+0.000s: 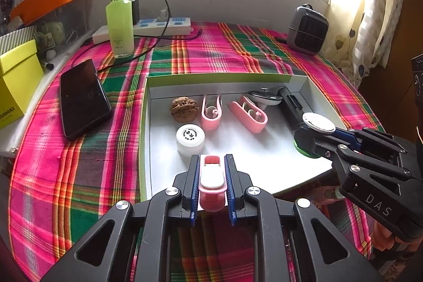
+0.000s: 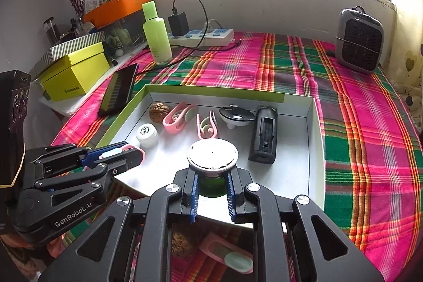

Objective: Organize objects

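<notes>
A shallow white box [image 1: 148, 107] [image 2: 314, 123] lies on the plaid cloth. Inside are a walnut [image 1: 184, 109] [image 2: 158, 109], a small white jar [image 1: 190, 138] [image 2: 146, 134], two pink clips [image 1: 211, 111] [image 2: 179, 116], a round black-and-white piece [image 1: 264, 97] [image 2: 236, 116] and a black device [image 1: 290, 107] [image 2: 265, 135]. My left gripper [image 1: 211, 176] [image 2: 124, 149] is shut on a pink and white clip [image 1: 211, 176] over the box's near edge. My right gripper [image 2: 212, 184] [image 1: 317, 142] is shut on a green jar with a white lid [image 2: 212, 153] [image 1: 318, 123] at the box's near right.
Left of the box lie a black phone [image 1: 83, 97] and a yellow box [image 1: 15, 81]. A green bottle [image 1: 120, 17], a power strip [image 1: 164, 27] with cables and a small grey heater [image 1: 308, 29] stand at the back. Another walnut [image 2: 182, 242] and pink clip [image 2: 227, 255] lie under my right gripper.
</notes>
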Tool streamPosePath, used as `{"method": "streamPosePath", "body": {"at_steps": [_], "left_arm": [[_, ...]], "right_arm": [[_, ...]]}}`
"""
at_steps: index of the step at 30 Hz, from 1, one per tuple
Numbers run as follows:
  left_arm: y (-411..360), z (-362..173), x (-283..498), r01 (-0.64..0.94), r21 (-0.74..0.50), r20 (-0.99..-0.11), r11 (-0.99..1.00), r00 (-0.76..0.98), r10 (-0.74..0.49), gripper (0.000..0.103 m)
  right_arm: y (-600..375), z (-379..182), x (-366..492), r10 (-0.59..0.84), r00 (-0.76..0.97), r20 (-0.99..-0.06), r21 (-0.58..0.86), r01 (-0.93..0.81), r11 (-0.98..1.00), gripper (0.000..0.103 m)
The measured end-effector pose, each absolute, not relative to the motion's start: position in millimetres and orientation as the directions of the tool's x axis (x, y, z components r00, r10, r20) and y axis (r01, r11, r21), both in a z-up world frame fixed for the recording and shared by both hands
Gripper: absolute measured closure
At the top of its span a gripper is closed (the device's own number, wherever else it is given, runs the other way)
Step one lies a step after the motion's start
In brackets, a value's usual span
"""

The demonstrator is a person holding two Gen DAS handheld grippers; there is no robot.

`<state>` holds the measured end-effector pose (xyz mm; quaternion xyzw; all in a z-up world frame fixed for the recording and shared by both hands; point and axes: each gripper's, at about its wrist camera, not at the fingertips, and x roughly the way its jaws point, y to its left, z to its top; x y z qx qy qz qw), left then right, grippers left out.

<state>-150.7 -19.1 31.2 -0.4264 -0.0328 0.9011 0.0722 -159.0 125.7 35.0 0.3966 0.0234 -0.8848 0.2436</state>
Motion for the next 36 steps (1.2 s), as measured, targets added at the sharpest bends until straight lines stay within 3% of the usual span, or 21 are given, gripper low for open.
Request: {"method": "streamPosePath", "body": {"at_steps": [36], "left_arm": [[-21.0, 16.2, -162.8, -0.119, -0.059, -0.757, -0.991, -0.641, 0.122, 0.087]], "right_arm": [[75.4, 20.0, -197.3, -0.478, -0.466, -0.744, 0.166, 0.565, -0.808, 0.085]]}}
